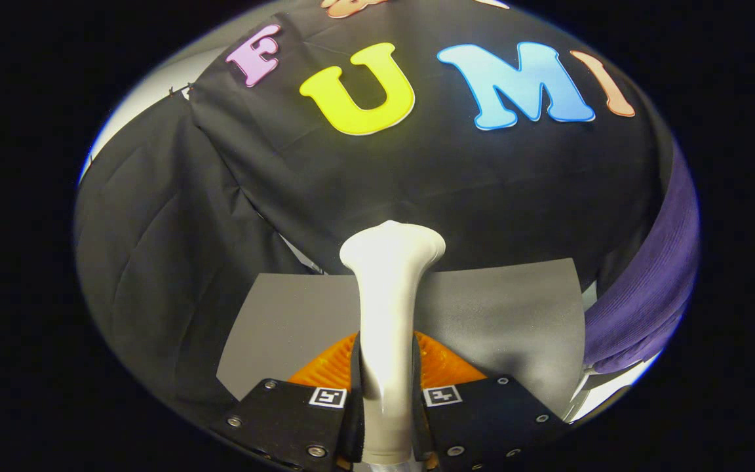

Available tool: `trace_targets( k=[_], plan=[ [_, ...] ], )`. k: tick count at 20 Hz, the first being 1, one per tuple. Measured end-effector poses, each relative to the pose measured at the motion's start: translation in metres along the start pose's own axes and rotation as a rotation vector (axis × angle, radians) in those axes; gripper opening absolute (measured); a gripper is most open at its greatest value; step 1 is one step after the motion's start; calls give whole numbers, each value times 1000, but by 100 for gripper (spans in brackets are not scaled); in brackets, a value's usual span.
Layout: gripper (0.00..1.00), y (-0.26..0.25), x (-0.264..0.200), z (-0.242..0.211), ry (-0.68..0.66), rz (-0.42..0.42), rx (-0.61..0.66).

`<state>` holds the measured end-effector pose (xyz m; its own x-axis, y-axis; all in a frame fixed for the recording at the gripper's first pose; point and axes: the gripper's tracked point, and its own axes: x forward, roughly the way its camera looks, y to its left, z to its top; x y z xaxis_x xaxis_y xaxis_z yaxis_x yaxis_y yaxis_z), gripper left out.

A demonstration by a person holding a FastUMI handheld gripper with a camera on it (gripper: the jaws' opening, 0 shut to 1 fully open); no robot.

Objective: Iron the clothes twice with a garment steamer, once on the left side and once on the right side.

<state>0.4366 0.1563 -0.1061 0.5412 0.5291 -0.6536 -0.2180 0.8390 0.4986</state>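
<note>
A white garment steamer (387,308) stands upright between my fingers, its flared head up past their tips. My gripper (386,367) is shut on the steamer's handle, with both pads pressing its sides. A purple ribbed garment (646,288) hangs off to the right, beyond and beside the steamer's head. The steamer is apart from the garment, with a gap of grey surface between them.
A grey tabletop (502,314) lies just ahead of the fingers on both sides of the steamer. The booth's black cloth wall (417,170) rises behind it and wraps around on the left (148,262). A pale strip (607,393) shows under the garment.
</note>
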Motion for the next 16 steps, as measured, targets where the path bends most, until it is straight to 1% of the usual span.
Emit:
trace_targets(
  k=[4,6,8,11,13,16],
  plan=[
    [28,13,-57,5,-165,-8,-57],
    [28,20,-89,-2,-252,-4,-78],
    [28,25,-121,-10,-300,-4,-105],
    [28,25,-174,-33,-370,-32,-118],
    [27,29,-208,-47,-444,-39,-141],
    [28,22,-256,-76,-524,-84,-170]
  ],
)
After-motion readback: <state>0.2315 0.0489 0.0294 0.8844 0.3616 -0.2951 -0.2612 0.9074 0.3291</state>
